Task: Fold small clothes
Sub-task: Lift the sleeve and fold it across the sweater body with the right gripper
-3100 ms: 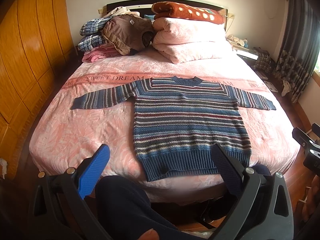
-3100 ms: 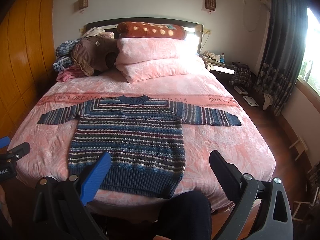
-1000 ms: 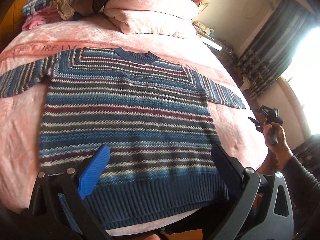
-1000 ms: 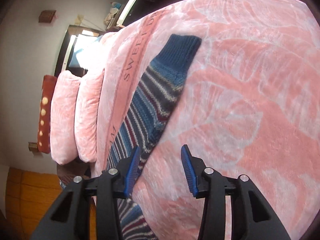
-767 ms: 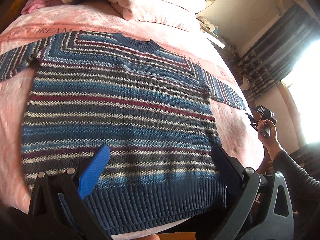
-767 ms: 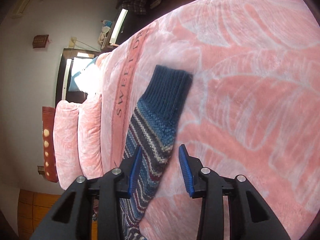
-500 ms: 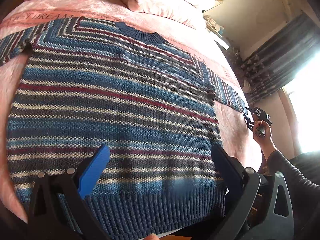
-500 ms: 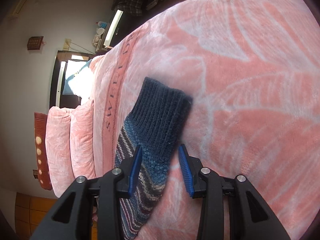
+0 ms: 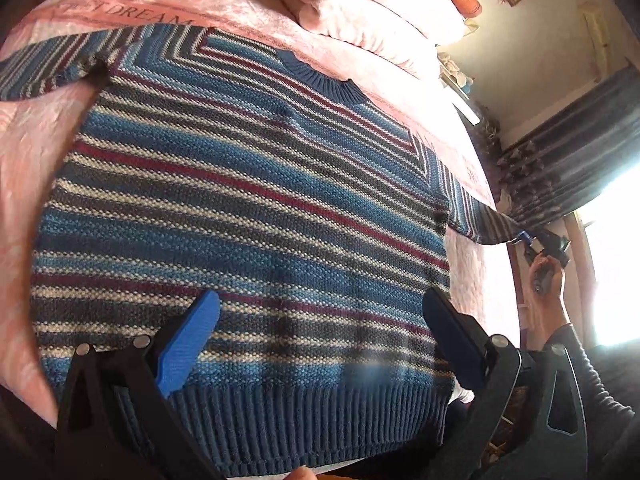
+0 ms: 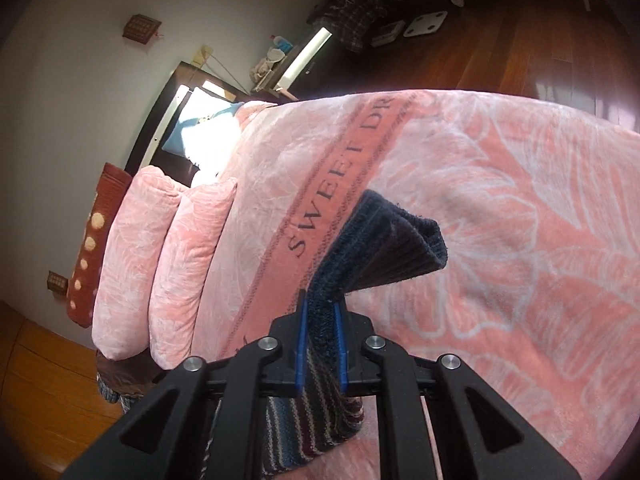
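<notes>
A blue, grey and maroon striped knit sweater (image 9: 248,208) lies flat on a pink bedspread (image 9: 36,128), sleeves spread out. My left gripper (image 9: 320,320) hovers open just above the sweater's lower body, near the ribbed hem, with nothing between its fingers. In the right wrist view my right gripper (image 10: 320,316) is shut on the dark ribbed cuff (image 10: 384,248) of the sweater's right sleeve, which is lifted and bunched off the bedspread (image 10: 500,240). In the left wrist view the right gripper (image 9: 532,240) shows small at the sleeve's far end, held by a hand.
Pink pillows (image 10: 160,272) and a red spotted bolster (image 10: 88,248) sit at the headboard. A bedside table (image 10: 292,68) with small items and dark wooden floor (image 10: 500,40) lie beyond the bed's right edge. Curtains (image 9: 580,168) hang by a bright window.
My right gripper closed on the sleeve cuff and lifted it off the bedspread. My left gripper moved lower and closer over the sweater's body, still open.
</notes>
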`<action>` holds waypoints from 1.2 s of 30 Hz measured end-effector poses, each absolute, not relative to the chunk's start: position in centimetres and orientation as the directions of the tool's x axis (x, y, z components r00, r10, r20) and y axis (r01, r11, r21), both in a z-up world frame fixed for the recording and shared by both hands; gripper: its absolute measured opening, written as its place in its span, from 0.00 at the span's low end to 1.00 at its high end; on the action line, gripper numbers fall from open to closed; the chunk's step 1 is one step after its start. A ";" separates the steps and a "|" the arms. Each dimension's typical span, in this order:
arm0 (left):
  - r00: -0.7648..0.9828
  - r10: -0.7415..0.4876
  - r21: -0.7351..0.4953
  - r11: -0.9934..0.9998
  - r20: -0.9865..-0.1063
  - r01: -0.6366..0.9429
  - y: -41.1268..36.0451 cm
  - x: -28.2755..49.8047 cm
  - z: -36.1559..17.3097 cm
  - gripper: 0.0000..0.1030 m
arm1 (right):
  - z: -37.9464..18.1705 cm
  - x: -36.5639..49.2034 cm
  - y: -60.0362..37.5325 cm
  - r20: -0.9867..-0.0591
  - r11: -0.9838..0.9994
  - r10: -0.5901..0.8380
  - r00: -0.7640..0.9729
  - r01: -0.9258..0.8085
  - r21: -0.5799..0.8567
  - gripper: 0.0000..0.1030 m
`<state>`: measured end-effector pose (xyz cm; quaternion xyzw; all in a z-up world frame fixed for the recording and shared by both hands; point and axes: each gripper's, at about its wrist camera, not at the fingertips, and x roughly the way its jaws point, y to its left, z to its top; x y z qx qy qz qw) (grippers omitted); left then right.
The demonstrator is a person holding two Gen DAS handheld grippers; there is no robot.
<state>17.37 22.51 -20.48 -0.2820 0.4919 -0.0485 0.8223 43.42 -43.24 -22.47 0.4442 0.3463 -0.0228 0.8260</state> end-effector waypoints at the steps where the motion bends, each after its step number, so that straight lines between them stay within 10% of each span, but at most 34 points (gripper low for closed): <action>1: 0.519 -0.345 -0.503 0.841 -0.782 -0.198 22.7 17.1 -20.1 0.98 | -20.8 43.5 -41.9 -0.585 0.633 0.271 0.765 0.316 0.707 0.11; 16: 0.522 -0.352 -0.520 0.827 -0.777 -0.216 27.0 15.5 -18.2 0.97 | -10.1 43.4 -18.6 -0.554 0.881 0.309 0.773 -0.014 0.472 0.10; 30: 0.472 -0.525 -0.670 0.711 -0.708 -0.214 28.2 19.8 -20.8 0.97 | -20.9 43.6 -0.2 -0.734 0.967 0.254 0.630 -0.183 0.178 0.09; 36: 0.466 -0.618 -0.752 0.634 -0.634 -0.183 26.6 25.3 -21.4 0.97 | -25.5 40.8 3.3 -0.790 0.947 0.296 0.537 -0.274 0.169 0.30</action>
